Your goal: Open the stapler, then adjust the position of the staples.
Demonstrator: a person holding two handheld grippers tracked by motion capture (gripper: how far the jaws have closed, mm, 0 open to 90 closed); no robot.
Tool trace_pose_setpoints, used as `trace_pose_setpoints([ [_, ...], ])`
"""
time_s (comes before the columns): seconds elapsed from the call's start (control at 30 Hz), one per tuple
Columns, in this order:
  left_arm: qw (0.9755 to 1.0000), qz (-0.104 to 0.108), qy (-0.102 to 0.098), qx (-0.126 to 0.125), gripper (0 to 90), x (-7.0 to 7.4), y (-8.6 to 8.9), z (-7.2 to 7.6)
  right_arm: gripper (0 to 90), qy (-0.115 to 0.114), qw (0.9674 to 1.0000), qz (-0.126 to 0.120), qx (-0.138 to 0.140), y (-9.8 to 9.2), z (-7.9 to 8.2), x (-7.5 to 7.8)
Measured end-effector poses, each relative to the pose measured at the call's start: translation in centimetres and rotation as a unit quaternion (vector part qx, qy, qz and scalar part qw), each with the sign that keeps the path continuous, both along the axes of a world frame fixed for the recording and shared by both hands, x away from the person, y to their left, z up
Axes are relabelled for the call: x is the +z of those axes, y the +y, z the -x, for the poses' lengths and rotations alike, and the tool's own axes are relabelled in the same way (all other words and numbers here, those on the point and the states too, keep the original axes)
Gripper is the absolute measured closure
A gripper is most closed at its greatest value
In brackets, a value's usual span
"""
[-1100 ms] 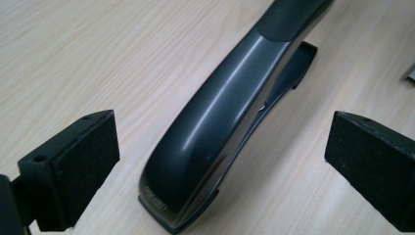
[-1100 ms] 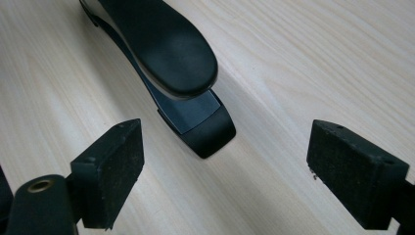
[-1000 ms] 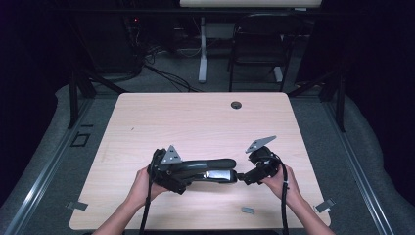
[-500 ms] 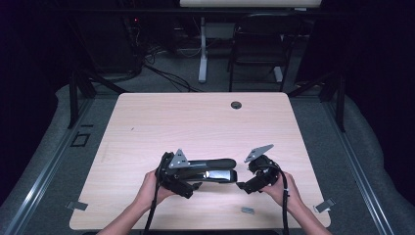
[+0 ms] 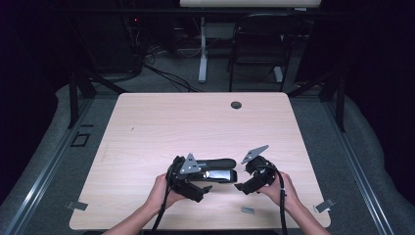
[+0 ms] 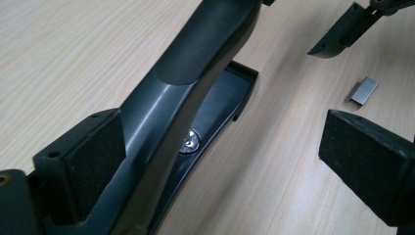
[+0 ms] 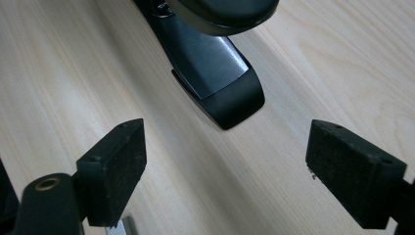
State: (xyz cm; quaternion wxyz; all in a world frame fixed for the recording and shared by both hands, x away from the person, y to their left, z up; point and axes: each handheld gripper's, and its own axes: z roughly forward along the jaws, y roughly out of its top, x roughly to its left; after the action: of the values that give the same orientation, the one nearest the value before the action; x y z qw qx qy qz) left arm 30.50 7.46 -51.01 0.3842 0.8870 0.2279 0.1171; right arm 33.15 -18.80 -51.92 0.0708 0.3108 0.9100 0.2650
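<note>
While the left tool (image 5: 208,183) stands apart beside the stapler (image 5: 215,169), one pad touching, the right tool (image 5: 244,188) waits apart, staples (image 5: 248,210) on the surface (image 5: 147,127) nearby.

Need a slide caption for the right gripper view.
Open right tongs face the black stapler's front end on the light wooden table.

We see a light wooden table (image 5: 147,132) with rounded corners and a small dark round grommet (image 5: 236,105) near its far edge; a black stapler (image 5: 215,169) lies on the near half, its base flat on the wood (image 7: 230,93); a small block of staples (image 5: 247,210) rests near the front edge (image 6: 364,91); two metal clips (image 5: 77,205) sit at the near corners.
</note>
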Motion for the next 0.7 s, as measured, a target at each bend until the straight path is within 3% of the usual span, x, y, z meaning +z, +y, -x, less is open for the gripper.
trace_pose_setpoints([
  [0.13,1.0,-0.002,-0.009,0.0,4.4,-0.3,-0.7,0.3,18.1,0.004,0.9999,0.008,0.004,0.3,-0.1,-0.3],
  [0.23,0.9995,0.012,-0.03,0.006,12.1,0.0,-0.9,0.8,25.2,0.003,0.9998,0.017,0.009,0.8,-0.1,-0.6],
  [0.33,0.9991,0.014,-0.04,0.007,13.6,0.1,-1.0,1.1,31.2,-0.009,0.9996,0.019,0.018,1.2,0.1,-0.6],
  [0.37,0.999,0.017,-0.04,0.007,15.1,0.2,-1.0,1.2,33.2,-0.013,0.9998,0.008,0.014,1.3,0.2,-0.8],
  [0.4,0.9989,0.02,-0.041,0.01,15.7,0.2,-1.0,1.3,36.0,-0.017,0.9994,0.02,0.022,1.3,0.2,-0.6],
  [0.43,0.9988,0.025,-0.04,0.007,17.6,0.3,-0.9,1.3,40.7,-0.02,0.9997,0.012,0.012,1.5,0.4,-0.8],
  [0.47,0.9988,0.029,-0.039,0.005,22.2,0.3,-0.9,1.3,46.6,-0.021,0.9993,0.026,0.017,1.5,0.3,-0.6],
  [0.57,0.9992,0.031,-0.024,0.001,35.7,0.1,-1.0,1.3,62.9,-0.019,0.9992,0.028,0.021,1.7,0.2,-0.9],
  [0.6,0.9992,0.032,-0.021,0.008,40.5,-0.1,-1.0,1.3,66.3,-0.023,0.999,0.03,0.021,1.9,0.2,-1.1],
  [0.63,0.9993,0.031,-0.017,0.016,44.2,-0.2,-1.1,1.2,68.2,-0.027,0.9994,0.018,0.014,2.0,0.3,-1.4],
  [0.7,0.9989,0.03,-0.001,0.035,52.1,-0.5,-1.1,1.0,72.6,-0.029,0.999,0.025,0.022,2.2,0.2,-1.3],
])
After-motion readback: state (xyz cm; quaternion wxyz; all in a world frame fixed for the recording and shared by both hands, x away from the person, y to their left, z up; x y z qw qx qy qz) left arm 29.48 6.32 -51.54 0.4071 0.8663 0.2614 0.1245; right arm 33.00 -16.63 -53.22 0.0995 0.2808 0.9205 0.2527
